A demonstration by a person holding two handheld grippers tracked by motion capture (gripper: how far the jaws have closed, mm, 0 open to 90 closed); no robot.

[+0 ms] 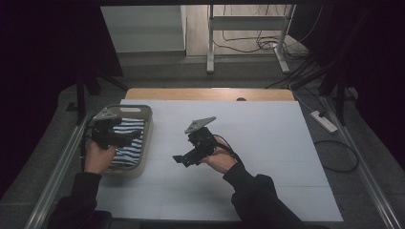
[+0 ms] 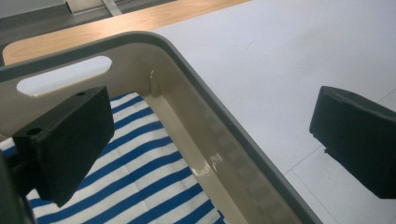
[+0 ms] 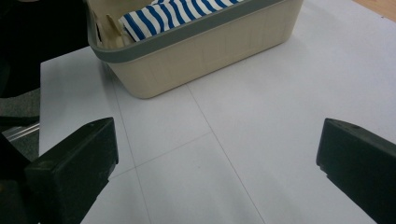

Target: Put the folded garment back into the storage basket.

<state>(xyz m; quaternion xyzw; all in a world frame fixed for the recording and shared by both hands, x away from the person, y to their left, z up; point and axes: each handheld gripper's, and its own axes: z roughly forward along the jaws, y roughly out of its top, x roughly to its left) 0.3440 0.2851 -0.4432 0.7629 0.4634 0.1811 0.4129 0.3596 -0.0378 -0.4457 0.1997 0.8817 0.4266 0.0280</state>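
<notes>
A beige basket (image 1: 147, 125) with a grey rim stands at the table's left and holds a blue and white striped cloth (image 1: 129, 143). My left gripper (image 1: 125, 137) hovers over the basket, open and empty; in the left gripper view its jaws straddle the basket's right wall (image 2: 219, 140) above the striped cloth (image 2: 140, 177). Right of the basket, my right gripper (image 1: 184, 159) is held above the white table, open with nothing between its jaws. The right gripper view looks at the basket (image 3: 205, 42) and the cloth (image 3: 163, 16) from the side.
A white mat (image 1: 267, 143) covers the table, with a wooden strip (image 1: 210, 93) along the far edge. A power strip (image 1: 324, 121) and cables lie on the floor at the right. A metal stand (image 1: 248, 28) is beyond the table.
</notes>
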